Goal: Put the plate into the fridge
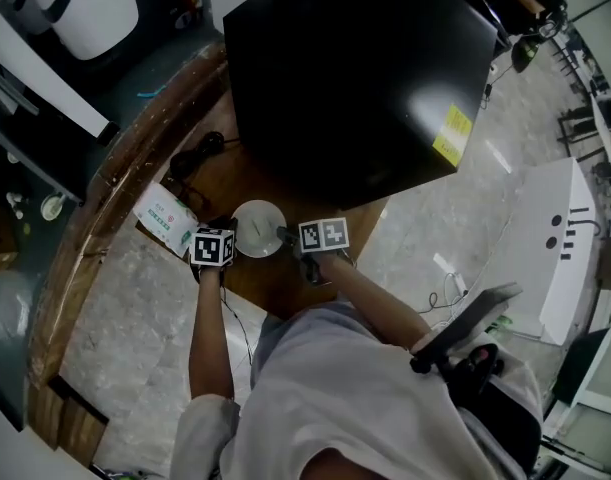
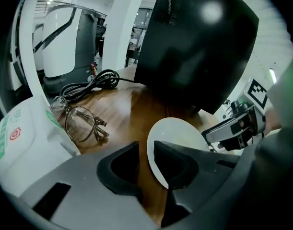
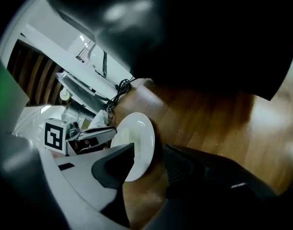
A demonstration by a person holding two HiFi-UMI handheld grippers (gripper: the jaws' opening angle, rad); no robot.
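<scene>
Head view looks steeply down; both gripper views, low and close, share the plate [image 1: 257, 230] from opposite sides.

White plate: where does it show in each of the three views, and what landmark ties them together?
Head view: plate at centre, just below the black fridge.
Left gripper view: plate lower centre-right, beyond the jaws.
Right gripper view: plate lower centre-left, beyond the jaws.
Shared landmark: the black fridge, above the plate in every view.

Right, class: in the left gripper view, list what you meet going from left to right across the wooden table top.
From the left: white packet → glasses → white plate → right gripper.
</scene>
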